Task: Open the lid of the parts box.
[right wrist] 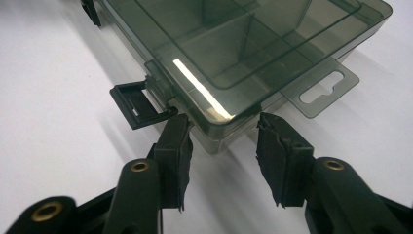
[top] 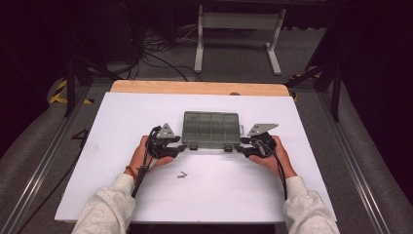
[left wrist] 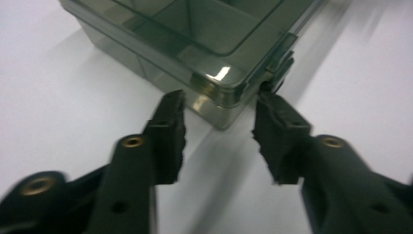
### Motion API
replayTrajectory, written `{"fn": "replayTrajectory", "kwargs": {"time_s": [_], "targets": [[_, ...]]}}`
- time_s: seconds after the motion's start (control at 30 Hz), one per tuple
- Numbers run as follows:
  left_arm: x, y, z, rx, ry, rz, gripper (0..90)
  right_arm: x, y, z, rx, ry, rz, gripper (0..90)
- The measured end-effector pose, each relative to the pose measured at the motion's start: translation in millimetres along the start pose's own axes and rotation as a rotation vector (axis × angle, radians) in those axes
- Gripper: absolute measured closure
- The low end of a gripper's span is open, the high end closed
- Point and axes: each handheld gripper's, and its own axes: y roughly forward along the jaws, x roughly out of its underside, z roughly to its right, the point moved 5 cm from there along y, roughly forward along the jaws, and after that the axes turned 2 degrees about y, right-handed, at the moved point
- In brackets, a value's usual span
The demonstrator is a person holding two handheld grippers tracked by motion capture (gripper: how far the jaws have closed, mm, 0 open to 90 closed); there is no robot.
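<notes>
- Left gripper (left wrist: pixel 219 114): its fingers (left wrist: pixel 168 134) straddle the near left corner of the compartment box (top: pixel 211 128). In the left gripper view the tips stand at either side of that corner; the right-hand tip sits at the box's black latch (left wrist: pixel 280 66). Whether the pads press on the walls cannot be told.
- Right gripper (right wrist: pixel 223 131): its fingers (right wrist: pixel 175 151) bracket the near right corner of the same box, tips touching or just short of the walls. One tip lies just beside an opened black latch (right wrist: pixel 136 105); a firm grip cannot be confirmed.
- Hands: the left hand (top: pixel 146 155) and right hand (top: pixel 275 156) carry the grippers at opposite ends of the box's near edge, forearms in light sleeves.
- Two small screws (top: pixel 182 174) lie on the white surface (top: pixel 122 122), nearer the person than the box and apart from it.
- Compartment box: smoky transparent plastic, lid down, internal dividers visible, flat on the surface at mid-width.
- Hang tab (right wrist: pixel 324 87): projects from the box's right end.
- Wooden edge (top: pixel 195 87): borders the far side of the surface.
</notes>
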Motion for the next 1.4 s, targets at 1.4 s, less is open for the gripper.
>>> {"fn": "replayTrajectory", "kwargs": {"time_s": [1.4], "targets": [[1.8, -7.0, -2.6, 0.019, -0.004, 0.013, 78.3, 0.8, -7.3, -3.7, 0.013, -0.019, -0.023, 72.3]]}}
